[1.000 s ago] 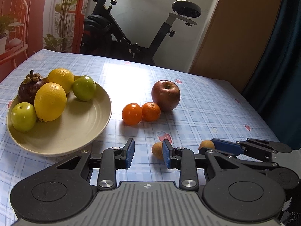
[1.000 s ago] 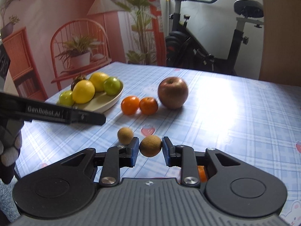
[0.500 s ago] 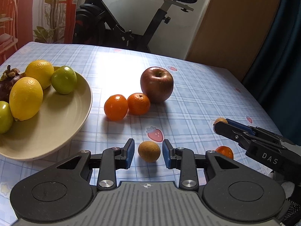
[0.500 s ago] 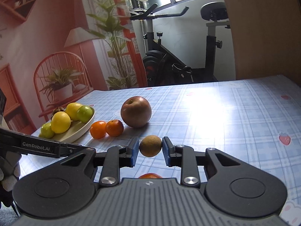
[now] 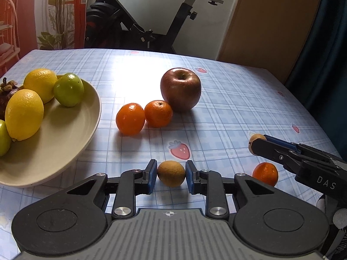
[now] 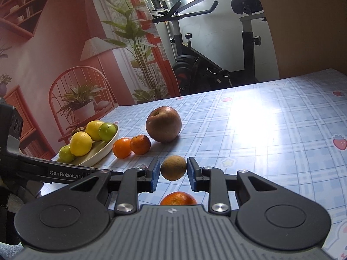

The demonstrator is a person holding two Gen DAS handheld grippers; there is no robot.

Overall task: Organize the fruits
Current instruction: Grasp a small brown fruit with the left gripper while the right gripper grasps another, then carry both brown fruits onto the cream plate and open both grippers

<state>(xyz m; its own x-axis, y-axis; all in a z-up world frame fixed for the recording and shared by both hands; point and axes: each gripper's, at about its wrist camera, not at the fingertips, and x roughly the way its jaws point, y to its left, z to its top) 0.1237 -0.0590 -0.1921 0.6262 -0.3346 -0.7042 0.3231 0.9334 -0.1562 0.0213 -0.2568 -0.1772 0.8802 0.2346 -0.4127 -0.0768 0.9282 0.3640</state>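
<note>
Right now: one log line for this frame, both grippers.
left gripper: around brown fruit on table, grip unclear | right gripper: shut on second brown fruit, lifted | plate: not reached

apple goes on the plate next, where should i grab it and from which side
Probably grip the red apple across its widest middle, coming from its bare right side: it stands upright, stem dimple up, and two oranges crowd its front left.

Glossy apple point(image 5: 180, 88), matt rough brown fruit point(image 5: 171, 173)
</note>
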